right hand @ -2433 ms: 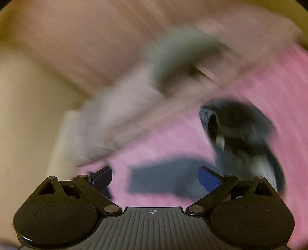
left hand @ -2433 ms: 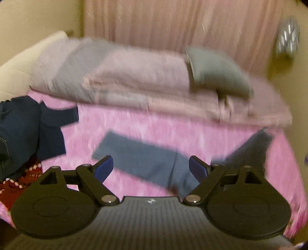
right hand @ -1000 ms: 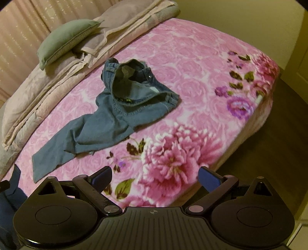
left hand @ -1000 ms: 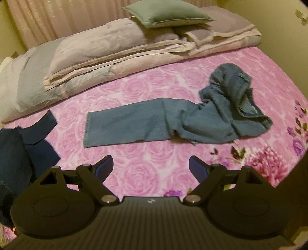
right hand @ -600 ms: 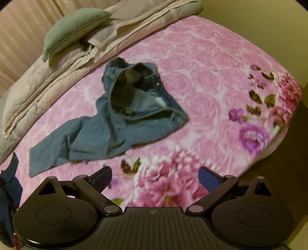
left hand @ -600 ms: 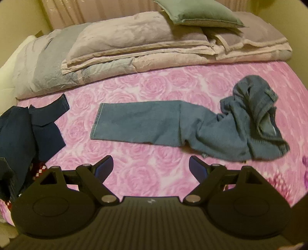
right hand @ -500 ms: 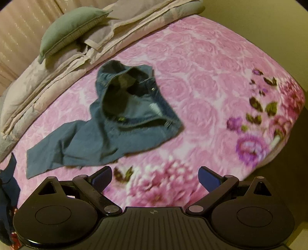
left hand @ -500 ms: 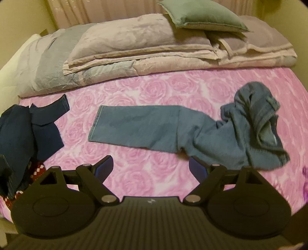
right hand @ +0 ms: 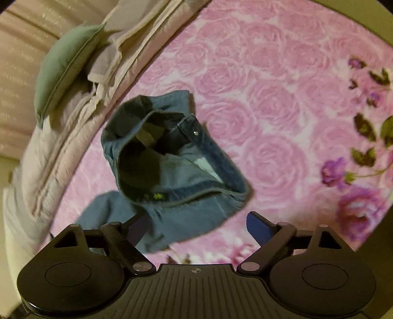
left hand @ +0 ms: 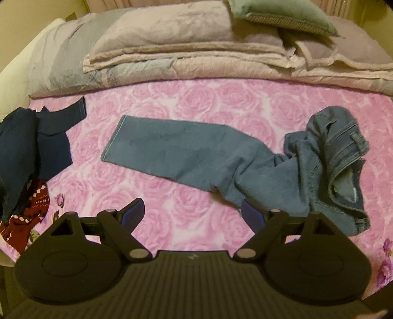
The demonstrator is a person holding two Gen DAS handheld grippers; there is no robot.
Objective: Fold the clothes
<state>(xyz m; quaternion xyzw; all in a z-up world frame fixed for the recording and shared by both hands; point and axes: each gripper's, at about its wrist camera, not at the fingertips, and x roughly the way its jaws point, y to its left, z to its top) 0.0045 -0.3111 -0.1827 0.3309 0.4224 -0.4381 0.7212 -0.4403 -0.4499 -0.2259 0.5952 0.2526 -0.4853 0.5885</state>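
A pair of blue jeans [left hand: 196,157] lies on the pink rose bedspread [left hand: 208,103]. One leg stretches flat to the left and the waist [left hand: 341,157] is bunched up at the right. My left gripper [left hand: 192,214] hovers open over bare bedspread just in front of the leg, its right pad next to the crumpled cloth. In the right wrist view the open waistband [right hand: 172,159] gapes upward with its button showing. My right gripper [right hand: 197,224] hangs above the near edge of the jeans, jaws wide and closing, pressing on nothing.
Dark navy clothes [left hand: 32,144] and a red patterned garment [left hand: 27,213] are piled at the left bed edge. Folded pale quilts [left hand: 186,51] and a green pillow [left hand: 280,12] line the back. A flower print [right hand: 356,216] marks the bedspread's right edge.
Both grippers have come down and in toward the jeans. The right one swung from the bed's corner to over the waistband, and its jaws narrowed slightly.
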